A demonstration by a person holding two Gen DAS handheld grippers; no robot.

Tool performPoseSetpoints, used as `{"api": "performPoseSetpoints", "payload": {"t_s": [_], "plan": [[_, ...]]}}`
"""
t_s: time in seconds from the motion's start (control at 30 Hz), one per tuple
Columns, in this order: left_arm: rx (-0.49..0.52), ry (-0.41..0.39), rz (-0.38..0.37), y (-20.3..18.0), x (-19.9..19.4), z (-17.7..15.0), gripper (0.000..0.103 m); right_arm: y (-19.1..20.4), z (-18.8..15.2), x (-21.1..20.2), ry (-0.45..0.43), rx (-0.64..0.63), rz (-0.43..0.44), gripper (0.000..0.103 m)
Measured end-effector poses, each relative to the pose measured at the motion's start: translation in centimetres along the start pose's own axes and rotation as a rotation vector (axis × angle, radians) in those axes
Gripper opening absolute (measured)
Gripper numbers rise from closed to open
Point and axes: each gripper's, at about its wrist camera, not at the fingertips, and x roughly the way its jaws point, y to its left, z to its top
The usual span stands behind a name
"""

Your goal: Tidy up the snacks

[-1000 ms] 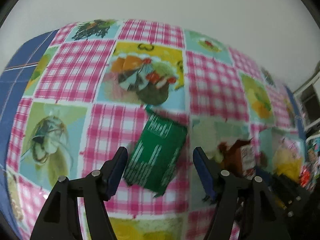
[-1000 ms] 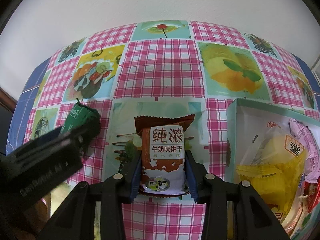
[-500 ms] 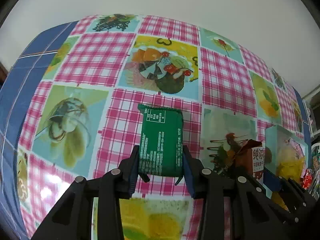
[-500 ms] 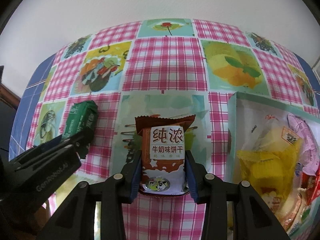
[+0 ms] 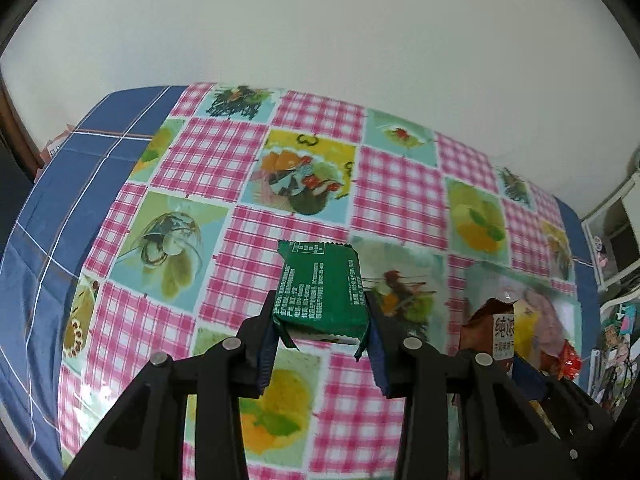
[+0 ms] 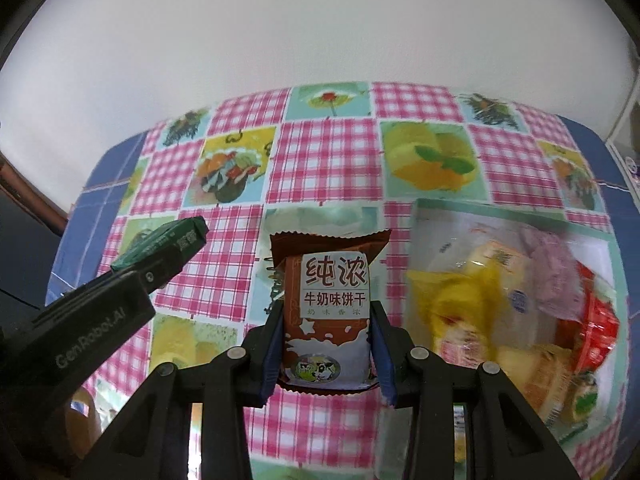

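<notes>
My left gripper [image 5: 320, 320] is shut on a green snack packet [image 5: 320, 288] and holds it above the patterned tablecloth [image 5: 200, 240]. My right gripper [image 6: 326, 344] is shut on a brown milk biscuit packet [image 6: 330, 312], also lifted off the cloth. The left gripper and its green packet [image 6: 168, 240] show at the left of the right wrist view. The brown packet [image 5: 496, 328] shows at the right of the left wrist view. A clear box of mixed snacks [image 6: 512, 300] sits to the right of the brown packet.
The table stands against a white wall [image 5: 320, 40]. A blue cloth border [image 5: 60, 200] runs along the table's left side. A white shelf frame [image 5: 616, 220] stands beyond the table's right end.
The left gripper closed on the green packet and lifted it off the cloth. The right gripper rose with the brown packet. Both views now look more toward the wall.
</notes>
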Motion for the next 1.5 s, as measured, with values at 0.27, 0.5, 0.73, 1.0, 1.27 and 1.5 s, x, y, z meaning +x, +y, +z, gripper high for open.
{"api": "performPoseSetpoints", "payload": {"t_s": [0.27,0.5,0.73,1.0,1.27,1.5], "plan": [[0.091,-0.034,-0.041,-5.9,-2.3,-1.8,0.041,-5.4,-0.7,-3.8,-0.038,0.057,-0.045,0.042],[0.207,-0.01,-0.094,-11.8,-2.6,-4.8,0.041,-11.1,-1.6,-5.4,-0.031,0.144,-0.089,0.042],[0.309,0.026,-0.099,-15.8,-2.0,-8.0,0.041,-15.6,-3.6,-6.1,-0.005,0.199,-0.142,0.042],[0.368,0.088,-0.073,-17.8,-0.3,-11.0,0.041,-18.7,-6.5,-5.6,0.057,0.244,-0.186,0.042],[0.436,0.091,-0.041,-19.1,0.0,-12.3,0.041,-20.1,-8.1,-3.8,0.126,0.28,-0.187,0.042],[0.439,0.123,-0.04,-19.1,0.8,-12.7,0.041,-20.5,-8.4,-2.6,0.15,0.29,-0.186,0.042]]}}
